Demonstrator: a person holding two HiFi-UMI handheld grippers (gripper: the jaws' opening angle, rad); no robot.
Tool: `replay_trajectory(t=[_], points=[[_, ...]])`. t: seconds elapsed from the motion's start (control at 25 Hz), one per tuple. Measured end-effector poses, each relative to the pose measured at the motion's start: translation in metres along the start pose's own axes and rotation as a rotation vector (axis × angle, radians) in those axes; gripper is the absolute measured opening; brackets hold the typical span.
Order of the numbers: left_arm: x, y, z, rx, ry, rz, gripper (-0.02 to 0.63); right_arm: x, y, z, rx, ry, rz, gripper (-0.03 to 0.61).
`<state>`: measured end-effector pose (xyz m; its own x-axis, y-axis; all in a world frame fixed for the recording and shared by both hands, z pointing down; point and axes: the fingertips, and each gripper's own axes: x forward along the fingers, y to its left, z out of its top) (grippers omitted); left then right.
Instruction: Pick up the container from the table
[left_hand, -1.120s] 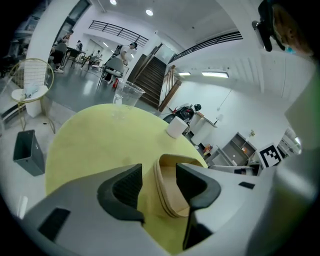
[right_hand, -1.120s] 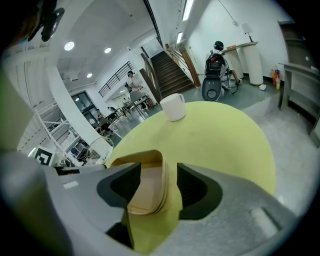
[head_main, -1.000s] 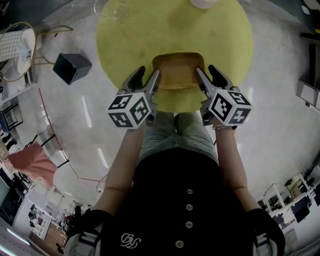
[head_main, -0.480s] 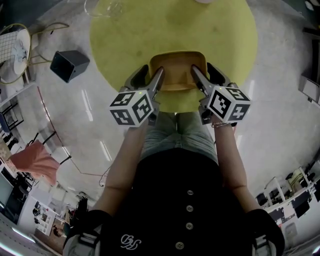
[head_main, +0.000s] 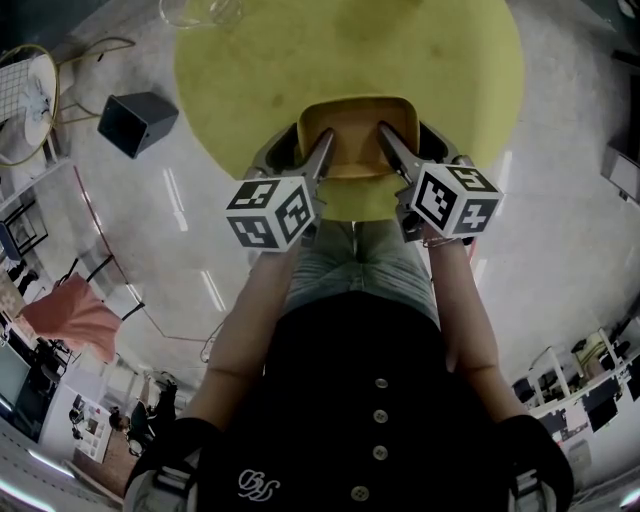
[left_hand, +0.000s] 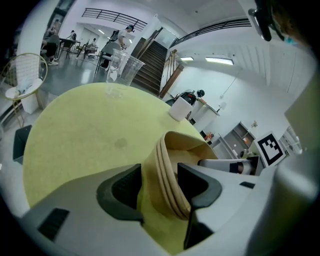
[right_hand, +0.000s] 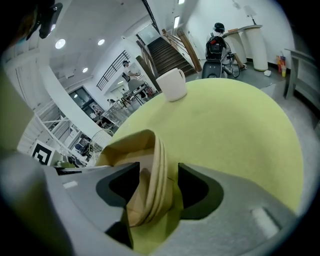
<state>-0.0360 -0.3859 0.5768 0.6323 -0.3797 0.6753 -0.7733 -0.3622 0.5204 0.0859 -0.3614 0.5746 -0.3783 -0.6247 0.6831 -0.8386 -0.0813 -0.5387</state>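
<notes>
The container (head_main: 357, 140), a tan open-topped tray, is sitting on the round yellow counter (head_main: 300, 60), right at the counter's 6 o'clock edge, the side nearest the person. It's resting flat on the counter, not lifted.

Both grippers are pointing down at it from the near side. The left gripper (head_main: 308, 145) is sitting at the container's 9 o'clock side and the right gripper (head_main: 405, 140) at its 3 o'clock side, with their marker cubes facing up at the head camera.

In the left gripper view the jaws are standing spread and straddling the container's left wall, one jaw inside and one outside. There's a plain gap on the outer side. The wall is running just beside the inner jaw, and I can't tell if it's actually touching. Either way they aren't pinching it.

It's the same deal in the right gripper view. Those jaws are standing wide apart, having just been opening, and the right wall is sitting between them with yellow counter showing through on the outer side. They aren't squeezing it either.

A clear cup (left_hand: 125, 67) is standing near the counter's 11 o'clock rim and a white mug (right_hand: 172, 84) is sitting out around 12 o'clock. A black box (head_main: 138, 120) is lying on the floor off the counter's 9 o'clock.
</notes>
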Motion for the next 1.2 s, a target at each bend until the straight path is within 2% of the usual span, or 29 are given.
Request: replay_trajectory(t=[0.24, 0.6, 0.84, 1.2], points=[[0.0000, 0.0033, 0.0002, 0.031, -0.014, 0.019, 0.216, 0.0030, 0.0014, -0.0024, -0.047, 0.013, -0.030, 0.229], [0.0035, 0.0039, -0.0031, 0.106, -0.017, 0.061, 0.207, 0.0056, 0.0013, -0.0051, -0.095, -0.040, -0.083, 0.219], [0.0062, -0.0015, -0.0029, 0.109, -0.003, 0.047, 0.187, 0.0036, -0.0002, -0.0047, -0.086, -0.065, -0.091, 0.206], [0.0047, -0.0016, -0.0013, 0.108, -0.060, 0.077, 0.181, 0.0052, 0.0011, -0.0050, -0.076, -0.056, -0.078, 0.193]])
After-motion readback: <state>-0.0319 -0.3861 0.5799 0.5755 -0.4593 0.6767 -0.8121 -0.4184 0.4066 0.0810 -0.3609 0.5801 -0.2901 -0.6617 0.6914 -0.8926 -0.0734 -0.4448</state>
